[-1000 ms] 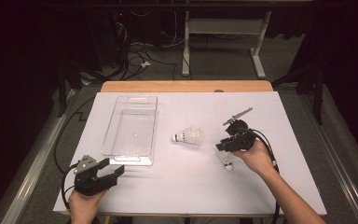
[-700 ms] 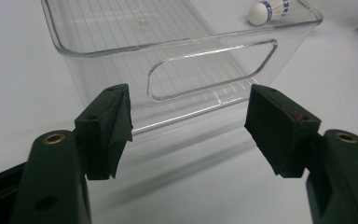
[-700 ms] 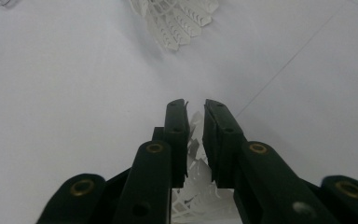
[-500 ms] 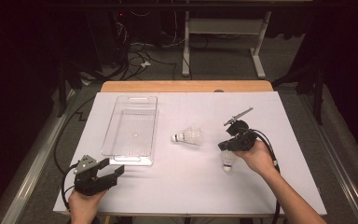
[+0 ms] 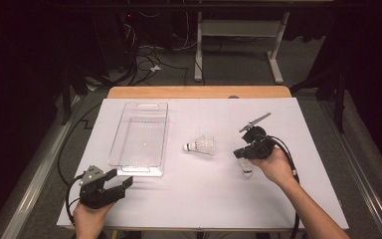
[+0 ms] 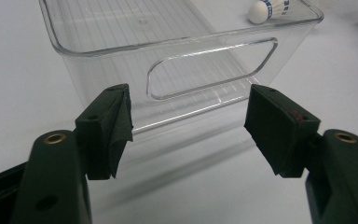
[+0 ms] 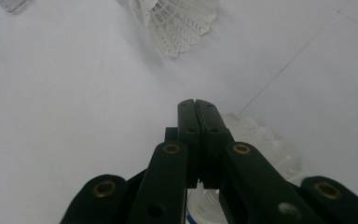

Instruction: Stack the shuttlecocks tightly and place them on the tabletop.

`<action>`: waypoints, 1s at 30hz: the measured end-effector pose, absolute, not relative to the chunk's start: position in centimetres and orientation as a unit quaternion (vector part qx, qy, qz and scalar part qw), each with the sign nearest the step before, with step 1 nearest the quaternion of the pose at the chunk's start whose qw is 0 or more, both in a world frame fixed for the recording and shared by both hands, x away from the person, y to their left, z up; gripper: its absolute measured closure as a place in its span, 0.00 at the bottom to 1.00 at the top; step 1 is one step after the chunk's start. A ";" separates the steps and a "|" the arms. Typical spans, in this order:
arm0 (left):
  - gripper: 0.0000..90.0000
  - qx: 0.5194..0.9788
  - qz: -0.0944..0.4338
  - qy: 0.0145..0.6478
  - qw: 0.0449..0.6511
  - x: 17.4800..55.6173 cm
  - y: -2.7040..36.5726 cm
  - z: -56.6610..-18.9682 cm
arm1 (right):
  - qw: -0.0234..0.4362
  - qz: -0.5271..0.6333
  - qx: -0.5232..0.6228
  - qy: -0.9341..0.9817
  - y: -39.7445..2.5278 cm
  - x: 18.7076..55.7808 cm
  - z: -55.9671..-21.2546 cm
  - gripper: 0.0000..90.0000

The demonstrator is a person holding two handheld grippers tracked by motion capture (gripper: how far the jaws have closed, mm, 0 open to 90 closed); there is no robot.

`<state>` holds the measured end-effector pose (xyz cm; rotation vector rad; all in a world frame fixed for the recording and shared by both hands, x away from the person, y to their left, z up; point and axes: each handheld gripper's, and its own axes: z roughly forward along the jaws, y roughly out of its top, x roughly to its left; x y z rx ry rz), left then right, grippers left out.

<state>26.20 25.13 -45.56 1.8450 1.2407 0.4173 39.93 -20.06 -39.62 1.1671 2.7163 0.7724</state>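
Here, our right gripper (image 5: 239, 153) was clenched on the light, fragile white feathered shuttlecock (image 5: 247, 168) lying on the table; we judged its firm cork base safest. Our left gripper (image 5: 122, 180) stayed released.

The right gripper (image 5: 240, 152) now sits a little farther from the person and nearer the loose shuttlecock (image 5: 202, 146) than a second ago, when it hung lower over the desk (image 5: 189, 199). The second shuttlecock (image 5: 247, 168), earlier tucked right beneath its black body, now pokes out below it, toward the person, against the hand (image 5: 276, 167). In the right gripper view its fingers (image 7: 189, 135) meet pad to pad, with that shuttlecock's feathers just beside them.
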 end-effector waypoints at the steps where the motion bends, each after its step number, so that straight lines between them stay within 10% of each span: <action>1: 0.36 0.738 0.167 0.496 0.425 26.2 25.1 -45.6 | 0.045 0.254 0.381 0.888 -20.1 40.0 -39.6 1.00; 30: 0.37 0.741 0.168 0.496 0.421 26.2 25.1 -45.6 | 0.083 0.277 0.388 0.875 -18.6 41.8 -39.1 1.00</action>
